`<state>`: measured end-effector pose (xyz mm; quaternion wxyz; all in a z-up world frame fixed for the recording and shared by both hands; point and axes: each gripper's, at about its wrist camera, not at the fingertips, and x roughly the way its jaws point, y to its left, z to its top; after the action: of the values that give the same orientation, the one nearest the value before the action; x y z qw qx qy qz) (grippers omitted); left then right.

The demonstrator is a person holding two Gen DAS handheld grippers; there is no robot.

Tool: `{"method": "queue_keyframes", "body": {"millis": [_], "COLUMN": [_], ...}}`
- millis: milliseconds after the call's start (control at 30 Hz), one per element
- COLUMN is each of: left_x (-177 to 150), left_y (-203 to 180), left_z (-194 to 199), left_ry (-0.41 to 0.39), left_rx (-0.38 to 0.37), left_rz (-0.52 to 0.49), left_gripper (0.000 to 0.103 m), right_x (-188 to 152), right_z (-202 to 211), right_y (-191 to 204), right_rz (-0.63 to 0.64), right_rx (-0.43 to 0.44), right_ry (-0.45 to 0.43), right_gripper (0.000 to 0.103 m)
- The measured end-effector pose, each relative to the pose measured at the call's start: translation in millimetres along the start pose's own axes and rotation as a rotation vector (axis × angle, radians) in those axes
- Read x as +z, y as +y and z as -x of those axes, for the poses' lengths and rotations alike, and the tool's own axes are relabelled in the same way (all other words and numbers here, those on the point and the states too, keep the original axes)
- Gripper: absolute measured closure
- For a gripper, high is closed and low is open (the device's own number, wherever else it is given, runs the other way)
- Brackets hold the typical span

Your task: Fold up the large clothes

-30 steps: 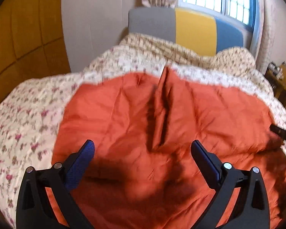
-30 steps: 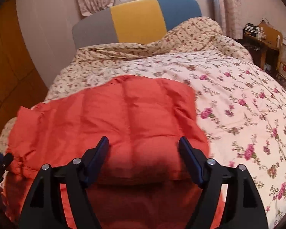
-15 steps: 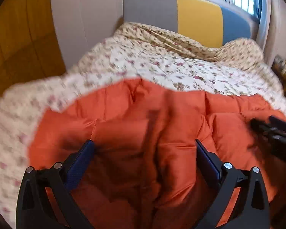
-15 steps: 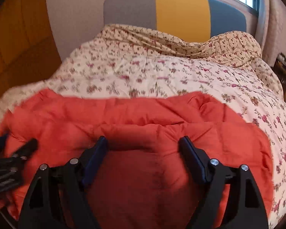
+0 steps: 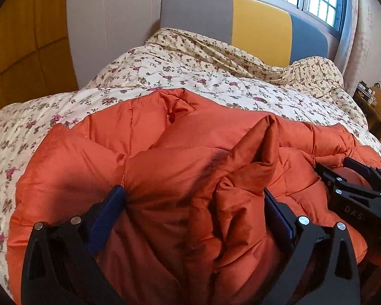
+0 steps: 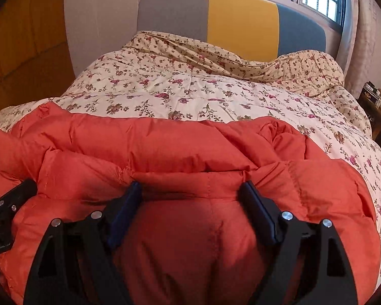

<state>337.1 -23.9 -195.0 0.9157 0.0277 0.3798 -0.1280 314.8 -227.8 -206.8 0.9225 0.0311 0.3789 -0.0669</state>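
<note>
Orange padded jacket (image 5: 165,178) lies bunched on the floral quilt (image 5: 190,78) at the foot end, well away from the headboard (image 5: 241,20). Your left gripper (image 5: 194,203) stands released, fingers wide, with rumpled jacket folds between them. Your right gripper (image 6: 190,198), nearer the quilt's right side, is likewise spread wide over a padded ridge, clamping nothing.

Ahead of your left hand-held gripper (image 5: 194,203) the orange jacket (image 5: 165,167) bunches high; beyond it the floral quilt (image 5: 190,81) lies free until the headboard (image 5: 241,23).
</note>
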Motion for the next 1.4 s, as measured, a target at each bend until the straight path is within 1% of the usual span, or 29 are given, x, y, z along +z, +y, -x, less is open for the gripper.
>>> {"method": "queue_keyframes", "body": {"millis": [100, 133, 200, 233, 333, 400, 500, 567, 667, 733, 833, 900, 967, 1033, 1167, 1233, 1300, 1400], "left_x": [2, 2, 1, -1, -9, -14, -15, -13, -16, -21, -36, -52, -66, -82, -115, -131, -144, -159], "left_y": [0, 2, 5, 9, 15, 15, 7, 6, 12, 16, 25, 32, 36, 41, 56, 63, 68, 75], "left_z": [1, 6, 14, 23, 34, 27, 18, 18, 30, 47, 78, 102, 116, 127, 151, 162, 171, 182], "left_ry": [0.008, 0.027, 0.040, 0.031, -0.006, 0.007, 0.027, 0.032, 0.043, 0.040, 0.010, -0.022, -0.015, 0.008, 0.025, 0.033, 0.025, 0.024], "left_rx": [-0.001, -0.008, -0.011, -0.007, 0.017, 0.022, 0.043, 0.046, 0.036, 0.036, 0.041, 0.028, 0.041, 0.044, 0.026, 0.040, 0.045, 0.093], "left_rz": [-0.001, -0.001, -0.002, 0.005, 0.015, 0.011, -0.028, -0.031, -0.021, -0.004, 0.017, 0.026, 0.025, 0.033, 0.077, 0.090, 0.089, 0.083], "left_gripper": [0.003, 0.003, 0.003, 0.003, 0.003, 0.003, 0.003, 0.003, 0.003, 0.003, 0.003, 0.003, 0.003, 0.003, 0.003, 0.003, 0.003, 0.003], "right_x": [5, 6, 2, -2, -15, -25, -31, -30, -31, -35, -46, -55, -66, -81, -110, -126, -138, -161], "right_z": [9, 19, 42, 53, 69, 59, 49, 46, 59, 78, 119, 142, 164, 186, 218, 231, 240, 257], "right_y": [-5, -10, -23, -32, -52, -62, -54, -51, -57, -61, -72, -76, -79, -85, -92, -101, -106, -122], "right_rz": [0.006, 0.003, -0.039, -0.071, -0.139, -0.159, -0.104, -0.088, -0.108, -0.132, -0.163, -0.163, -0.151, -0.140, -0.138, -0.159, -0.171, -0.212], "right_rx": [0.046, 0.064, 0.096, 0.114, 0.089, 0.084, 0.047, 0.032, 0.046, 0.051, 0.066, 0.075, 0.061, 0.042, 0.006, 0.000, -0.009, -0.022], "right_ry": [0.022, 0.014, -0.014, -0.016, -0.018, 0.019, 0.007, 0.012, 0.023, 0.025, 0.027, 0.032, 0.031, 0.026, 0.019, 0.024, 0.031, 0.040], "right_gripper": [0.019, 0.019, 0.017, 0.017, 0.016, 0.016, 0.013, 0.013, 0.013, 0.013, 0.013, 0.014, 0.014, 0.014, 0.015, 0.016, 0.016, 0.019]}}
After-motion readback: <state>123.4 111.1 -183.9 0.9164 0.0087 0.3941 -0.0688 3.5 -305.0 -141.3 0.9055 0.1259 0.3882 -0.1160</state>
